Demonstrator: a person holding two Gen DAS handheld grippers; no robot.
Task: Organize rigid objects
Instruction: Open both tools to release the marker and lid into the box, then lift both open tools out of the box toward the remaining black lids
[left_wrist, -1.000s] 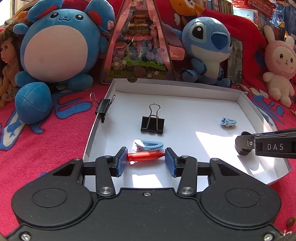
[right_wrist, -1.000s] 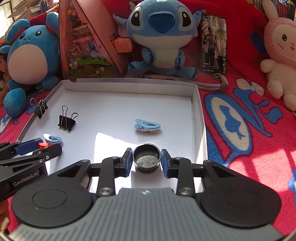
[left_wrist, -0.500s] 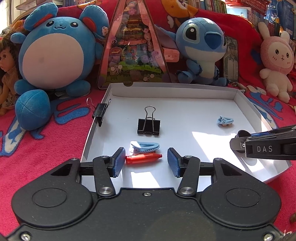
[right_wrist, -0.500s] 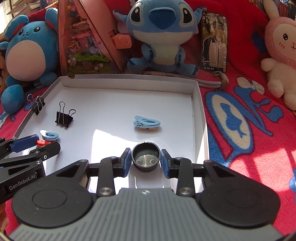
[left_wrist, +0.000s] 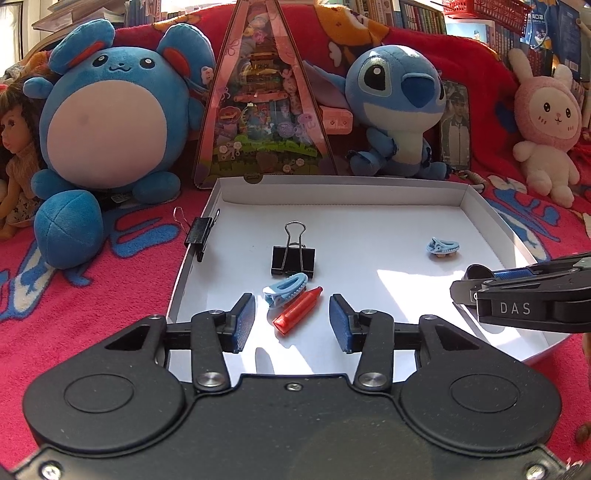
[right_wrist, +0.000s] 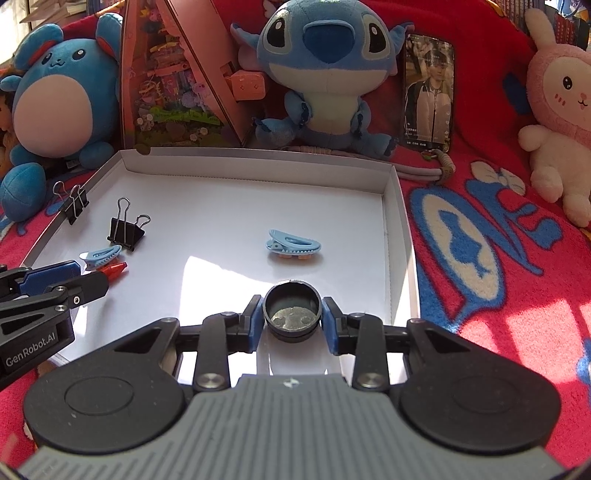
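A shallow white box (left_wrist: 340, 181) lies on a red blanket. Inside it, a red crayon (left_wrist: 295, 317) lies diagonally between the pads of my left gripper (left_wrist: 291, 314), which stands open without touching it. A light-blue clip (left_wrist: 285, 290) rests against the crayon, with a black binder clip (left_wrist: 293, 260) just behind. My right gripper (right_wrist: 292, 317) is low over the box's near right part. Its jaws are opening around a round black cap (right_wrist: 292, 314) that stands on the box floor. The pads flank the cap closely without pressing on it. A second blue clip (right_wrist: 293, 243) lies beyond it.
Another binder clip (left_wrist: 199, 234) is clamped on the box's left wall. Plush toys (left_wrist: 107, 122), a pink triangular toy case (left_wrist: 258, 122) and a phone (right_wrist: 428, 92) crowd the far side. A pink rabbit plush (right_wrist: 557, 110) sits at the right. The left gripper (right_wrist: 81, 277) shows at the right wrist view's left edge.
The left jaws have spread off the red crayon, which now lies diagonally instead of crosswise. The right jaws have widened away from the black cap, which stays on the box floor.
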